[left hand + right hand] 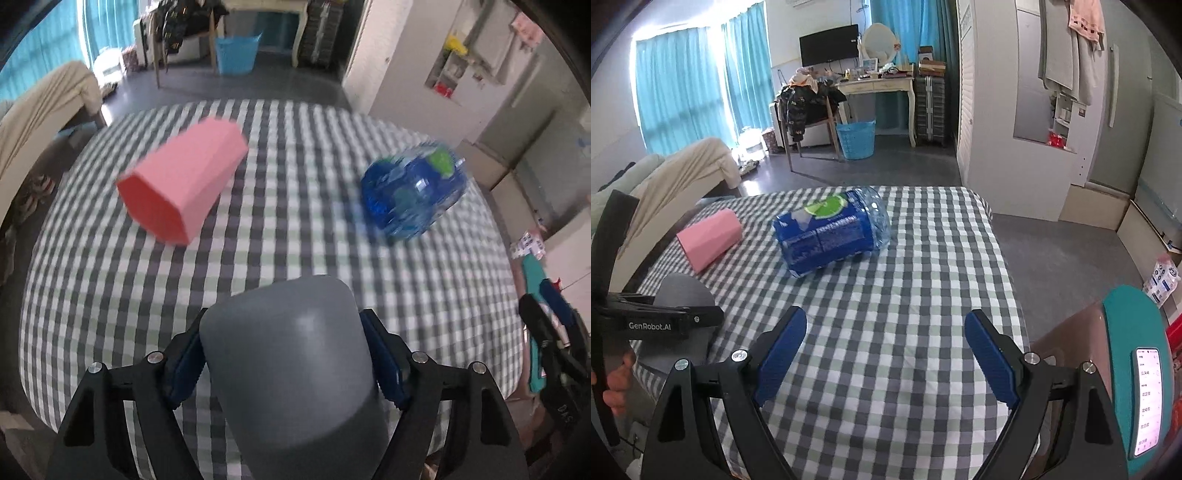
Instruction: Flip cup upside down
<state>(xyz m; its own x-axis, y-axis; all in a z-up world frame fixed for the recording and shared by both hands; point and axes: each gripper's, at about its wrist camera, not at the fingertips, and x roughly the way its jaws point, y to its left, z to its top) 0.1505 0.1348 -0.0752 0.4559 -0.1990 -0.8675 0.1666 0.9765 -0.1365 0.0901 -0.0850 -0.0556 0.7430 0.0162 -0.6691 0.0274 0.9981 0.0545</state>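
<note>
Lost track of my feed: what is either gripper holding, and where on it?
The left gripper clamps the grey cup across its side walls. The right gripper is open, holding nothing.

the grey cup [295,365] at lower centre looks like smooth matt plastic with a faint sheen, clamped by ribbed blue pads [184,369] on the matt black left gripper [288,363] with shiny metal screws. the pink cup [183,182] at upper left looks matt and faceted, and the blue bottle [831,232] is clear glossy plastic under a glossy label. the checked tablecloth [905,332] is soft woven cloth.
</note>
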